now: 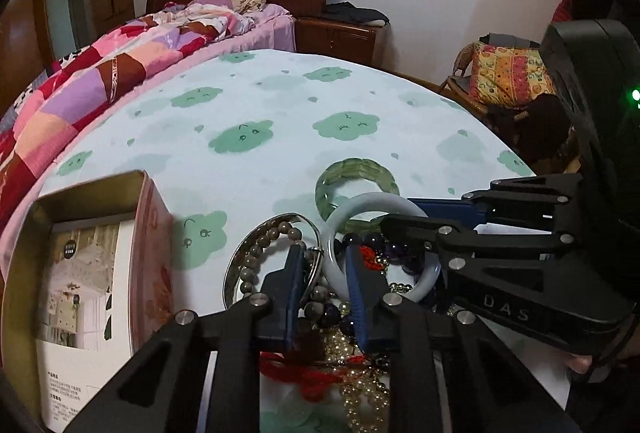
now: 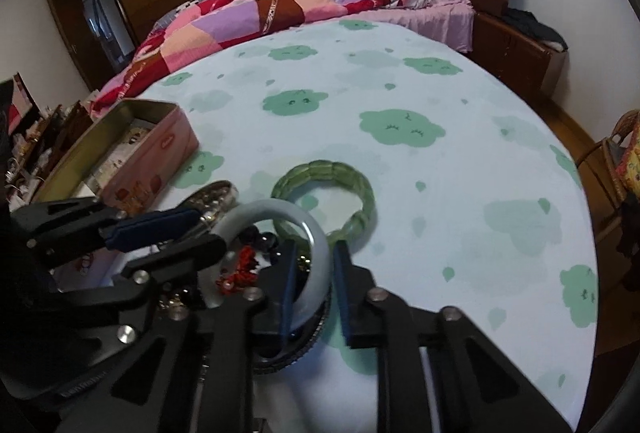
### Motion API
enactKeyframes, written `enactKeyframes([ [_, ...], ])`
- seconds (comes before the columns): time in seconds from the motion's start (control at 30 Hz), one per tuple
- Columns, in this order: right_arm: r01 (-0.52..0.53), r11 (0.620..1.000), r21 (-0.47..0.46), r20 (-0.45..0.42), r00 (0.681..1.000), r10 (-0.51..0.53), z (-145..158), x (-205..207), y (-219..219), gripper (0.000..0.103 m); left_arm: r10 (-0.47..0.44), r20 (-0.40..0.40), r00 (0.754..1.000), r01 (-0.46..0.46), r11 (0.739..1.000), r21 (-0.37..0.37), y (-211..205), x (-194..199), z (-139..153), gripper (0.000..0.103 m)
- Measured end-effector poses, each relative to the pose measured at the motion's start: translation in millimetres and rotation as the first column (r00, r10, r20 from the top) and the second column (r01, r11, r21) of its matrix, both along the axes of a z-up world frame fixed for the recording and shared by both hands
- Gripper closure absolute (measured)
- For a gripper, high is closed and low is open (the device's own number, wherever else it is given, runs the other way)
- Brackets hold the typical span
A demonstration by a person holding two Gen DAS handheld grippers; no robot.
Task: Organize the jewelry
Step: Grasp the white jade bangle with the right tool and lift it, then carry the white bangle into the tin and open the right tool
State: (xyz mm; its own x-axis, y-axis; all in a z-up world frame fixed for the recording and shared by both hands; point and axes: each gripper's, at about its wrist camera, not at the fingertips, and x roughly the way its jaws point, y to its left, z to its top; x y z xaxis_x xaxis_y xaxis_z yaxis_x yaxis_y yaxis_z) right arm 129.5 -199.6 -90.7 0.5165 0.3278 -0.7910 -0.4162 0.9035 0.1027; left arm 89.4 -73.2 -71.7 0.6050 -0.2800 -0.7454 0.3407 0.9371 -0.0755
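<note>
A pile of jewelry lies at the near edge of the cloud-print cloth (image 1: pixel 280 105). My left gripper (image 1: pixel 324 249) is shut on the right edge of a silver bangle (image 1: pixel 240 261) with grey beads in it and on the left rim of a white jade bangle (image 1: pixel 384 199). From the right, my right gripper (image 1: pixel 396 213) reaches the same white bangle (image 2: pixel 280 211); in its own view the right gripper (image 2: pixel 316 247) is shut on that rim. The left gripper (image 2: pixel 212 229) enters from the left there. A green segmented bracelet (image 2: pixel 360 189) lies just behind, partly under the white one.
An open pink tin box (image 1: pixel 148 233) with a printed card inside stands at the left. Pearl strands (image 1: pixel 360 385), a red cord (image 1: pixel 312 377) and dark purple beads (image 1: pixel 372 241) are tangled under the grippers. A bed (image 1: pixel 120 61) lies behind, a cushioned chair (image 1: pixel 508 73) at the right.
</note>
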Motion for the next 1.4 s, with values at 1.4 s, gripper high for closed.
enactKeyframes([
  [1.4,-0.047,0.990,0.131,0.169,0.985,0.025,70,-8,19,0.088,0.152,0.228,0.962,-0.133,0.986,-0.098,75,-28,86,0.099],
])
